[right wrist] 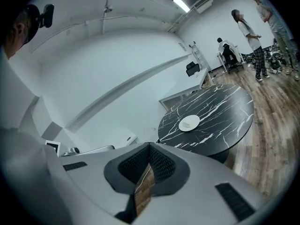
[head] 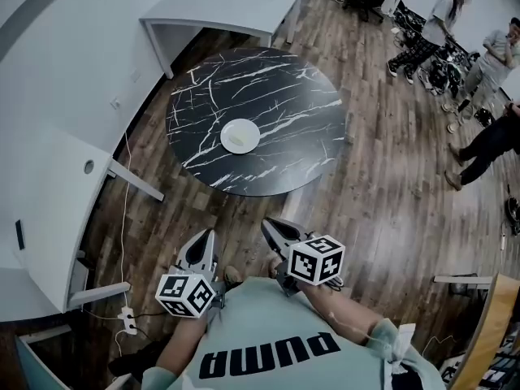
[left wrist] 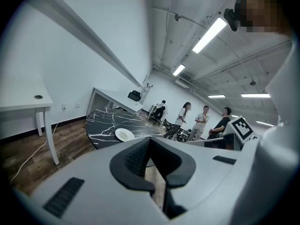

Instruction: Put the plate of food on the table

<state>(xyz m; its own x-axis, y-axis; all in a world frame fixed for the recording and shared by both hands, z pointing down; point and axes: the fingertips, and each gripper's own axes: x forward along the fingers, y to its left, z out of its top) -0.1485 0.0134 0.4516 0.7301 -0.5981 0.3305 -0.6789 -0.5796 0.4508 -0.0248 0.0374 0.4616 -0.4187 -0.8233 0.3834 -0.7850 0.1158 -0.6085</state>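
Observation:
A white plate (head: 240, 136) with a pale piece of food on it rests on the round black marble table (head: 276, 88), toward its near side. Both grippers are held low by the person's chest, well short of the table. My left gripper (head: 205, 236) is shut and holds nothing. My right gripper (head: 269, 223) is also shut and empty. The left gripper view shows the plate (left wrist: 124, 134) far ahead on the table (left wrist: 101, 123), beyond the closed jaws. In the right gripper view the plate (right wrist: 189, 123) lies on the table (right wrist: 225, 111), up and to the right.
White desks stand to the left (head: 49, 193) and behind the table (head: 227, 6). A cable (head: 123, 218) and a power strip (head: 127, 321) lie on the wooden floor at the left. Several people (head: 431, 31) stand at the far right.

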